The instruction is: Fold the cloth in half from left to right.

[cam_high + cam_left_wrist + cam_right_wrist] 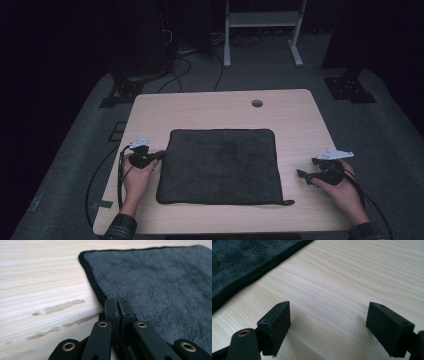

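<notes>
Towel (220, 166) lies flat mid-table, left claw (117, 305) pinched on its left hem and right claw (327, 322) wide, so I'd lift slowly to keep the thin edge from slipping.

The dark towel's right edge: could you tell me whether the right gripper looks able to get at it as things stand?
Probably yes. The right gripper has open jaws, and only bare table lies between it and the dark towel.

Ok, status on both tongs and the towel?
Left tongs shut at the towel's left edge, whether pinching cloth unclear. Right tongs open over bare table. Towel flat. Nothing in the way.
</notes>
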### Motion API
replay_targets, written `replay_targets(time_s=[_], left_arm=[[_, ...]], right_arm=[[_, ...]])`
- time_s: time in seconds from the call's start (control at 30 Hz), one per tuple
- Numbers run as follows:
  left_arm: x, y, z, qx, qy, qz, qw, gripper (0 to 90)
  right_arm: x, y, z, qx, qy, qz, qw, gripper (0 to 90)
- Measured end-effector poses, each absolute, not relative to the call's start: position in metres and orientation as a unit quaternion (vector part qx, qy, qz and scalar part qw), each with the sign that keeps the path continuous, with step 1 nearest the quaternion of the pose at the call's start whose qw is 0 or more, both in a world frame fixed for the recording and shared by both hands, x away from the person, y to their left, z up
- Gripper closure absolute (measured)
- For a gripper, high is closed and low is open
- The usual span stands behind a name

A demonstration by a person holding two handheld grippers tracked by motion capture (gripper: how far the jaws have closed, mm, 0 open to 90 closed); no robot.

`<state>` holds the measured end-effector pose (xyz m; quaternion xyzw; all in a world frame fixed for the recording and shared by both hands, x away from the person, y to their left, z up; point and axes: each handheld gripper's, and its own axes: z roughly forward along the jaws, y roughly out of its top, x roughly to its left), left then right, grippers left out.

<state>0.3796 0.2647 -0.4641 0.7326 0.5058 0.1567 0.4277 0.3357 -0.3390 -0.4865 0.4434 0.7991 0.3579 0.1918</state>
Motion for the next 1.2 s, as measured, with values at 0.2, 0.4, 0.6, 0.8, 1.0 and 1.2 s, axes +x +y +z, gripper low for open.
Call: replay_targets(time_s=[0.2, 0.4, 0.6, 0.8, 1.0, 1.2], left_arm=[[0.377, 0.270, -0.458, 0.725, 0.507, 0.153, 0.440, 87.7], [0.375, 0.262, -0.451, 0.723, 0.487, 0.133, 0.472, 87.5], [0.377, 0.256, -0.449, 0.718, 0.476, 0.118, 0.494, 87.5], [0.379, 0.248, -0.449, 0.713, 0.465, 0.098, 0.515, 87.4], [0.381, 0.238, -0.444, 0.718, 0.450, 0.087, 0.524, 87.4], [0.386, 0.217, -0.440, 0.732, 0.424, 0.076, 0.528, 87.4]], right_arm=[[0.336, -0.339, -0.487, 0.448, 0.798, 0.355, 0.191, 15.1], [0.337, -0.338, -0.487, 0.450, 0.798, 0.353, 0.191, 12.9], [0.337, -0.338, -0.487, 0.450, 0.798, 0.353, 0.191, 12.9], [0.337, -0.338, -0.487, 0.451, 0.797, 0.353, 0.191, 12.9], [0.337, -0.338, -0.487, 0.451, 0.797, 0.353, 0.191, 12.9], [0.337, -0.338, -0.487, 0.451, 0.798, 0.352, 0.191, 12.9]])
